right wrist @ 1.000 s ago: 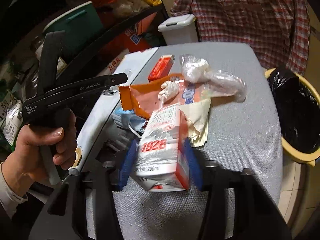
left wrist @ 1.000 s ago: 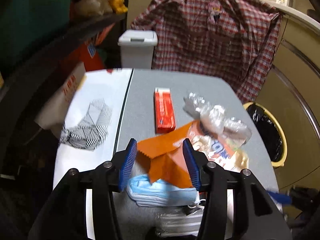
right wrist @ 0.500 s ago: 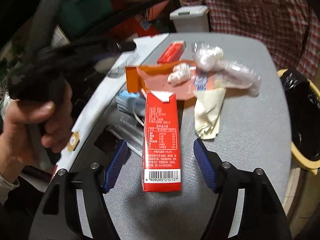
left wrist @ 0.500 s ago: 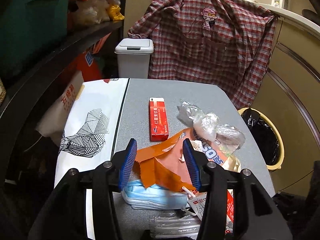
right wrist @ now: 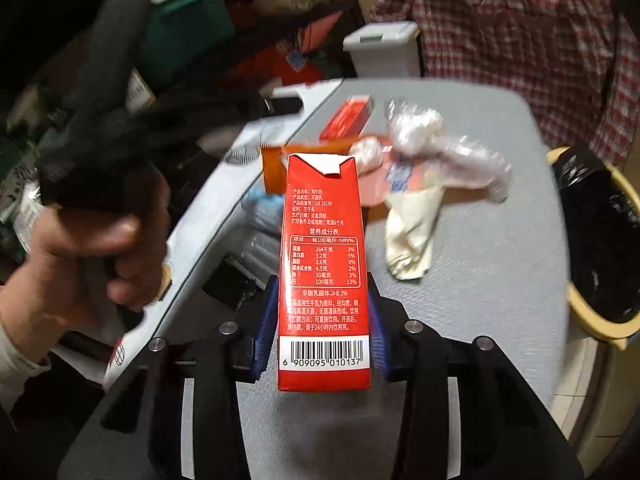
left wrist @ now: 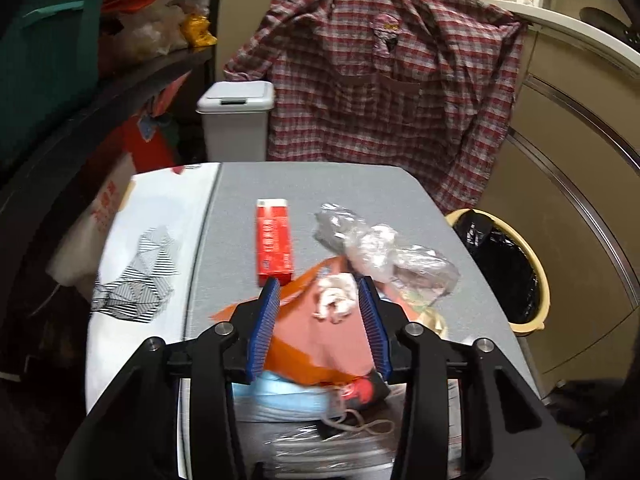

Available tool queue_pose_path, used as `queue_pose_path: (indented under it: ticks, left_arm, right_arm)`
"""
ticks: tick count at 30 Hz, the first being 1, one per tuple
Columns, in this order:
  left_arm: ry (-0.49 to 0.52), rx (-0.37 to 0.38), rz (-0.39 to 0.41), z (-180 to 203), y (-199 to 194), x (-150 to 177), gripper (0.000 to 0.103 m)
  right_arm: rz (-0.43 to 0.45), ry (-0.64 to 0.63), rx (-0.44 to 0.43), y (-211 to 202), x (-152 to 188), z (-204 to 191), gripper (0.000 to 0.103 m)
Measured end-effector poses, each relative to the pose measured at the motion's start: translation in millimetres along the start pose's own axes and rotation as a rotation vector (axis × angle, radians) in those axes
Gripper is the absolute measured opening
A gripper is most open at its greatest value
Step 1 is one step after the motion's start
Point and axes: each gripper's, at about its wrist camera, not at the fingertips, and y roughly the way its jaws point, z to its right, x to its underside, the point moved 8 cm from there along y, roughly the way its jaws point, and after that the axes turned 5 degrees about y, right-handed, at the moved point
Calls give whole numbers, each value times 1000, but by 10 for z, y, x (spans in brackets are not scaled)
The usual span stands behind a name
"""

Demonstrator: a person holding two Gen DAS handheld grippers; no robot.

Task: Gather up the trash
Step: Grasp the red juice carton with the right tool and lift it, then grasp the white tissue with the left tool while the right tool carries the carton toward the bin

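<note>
My right gripper [right wrist: 322, 296] is shut on a red milk carton [right wrist: 323, 248] and holds it above the grey table [right wrist: 480, 272]. My left gripper [left wrist: 318, 292] is open over an orange wrapper [left wrist: 316, 340], with a crumpled white tissue [left wrist: 334, 298] between its pads. A red box [left wrist: 273, 246], a clear plastic bag [left wrist: 384, 248] and a blue face mask [left wrist: 280, 392] lie on the table. The left gripper's handle and hand [right wrist: 92, 216] show blurred in the right wrist view. A cream wrapper [right wrist: 412, 232] lies right of the carton.
A yellow bin with a black liner [left wrist: 504, 268] stands by the table's right edge, also in the right wrist view [right wrist: 596, 240]. A white lidded bin [left wrist: 236, 120] and a plaid shirt [left wrist: 384, 80] are behind. A white patterned bag [left wrist: 148, 248] lies at left.
My right gripper has closed on the milk carton, which stood free between its open pads half a second ago. My left gripper has moved forward over the orange wrapper to the tissue.
</note>
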Motion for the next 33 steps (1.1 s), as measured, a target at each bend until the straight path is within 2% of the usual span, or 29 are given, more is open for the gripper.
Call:
queue_pose_path:
  ticks: [4, 10, 13, 16, 18, 19, 20, 22, 23, 33]
  left_arm:
    - [11, 9, -33, 124, 176, 67, 39]
    - [30, -16, -102, 213, 547, 186, 39]
    - [12, -19, -133, 234, 691, 209, 42]
    - [5, -74, -176, 199, 850, 238, 42]
    - [-8, -72, -189, 195, 914, 261, 42]
    - [2, -84, -205, 197, 958, 284, 41]
    - [12, -97, -217, 198, 990, 309, 31]
    - [8, -97, -209, 193, 972, 318, 19]
    - [8, -95, -203, 192, 952, 305, 17]
    - [-25, -71, -95, 245, 521, 48, 15]
  right_arm:
    - [58, 14, 35, -252, -96, 206, 41]
    - [106, 60, 81, -472, -195, 575, 41]
    - [116, 76, 89, -508, -222, 690, 41]
    - [115, 87, 87, -488, -228, 767, 41]
    - [115, 90, 85, -473, -234, 803, 41]
    - [115, 90, 85, -468, -232, 815, 41]
    - [114, 89, 87, -464, -231, 826, 41]
    - [116, 91, 87, -458, -245, 847, 41]
    - [117, 92, 87, -458, -253, 856, 41]
    - [179, 106, 110, -582, -425, 980, 41]
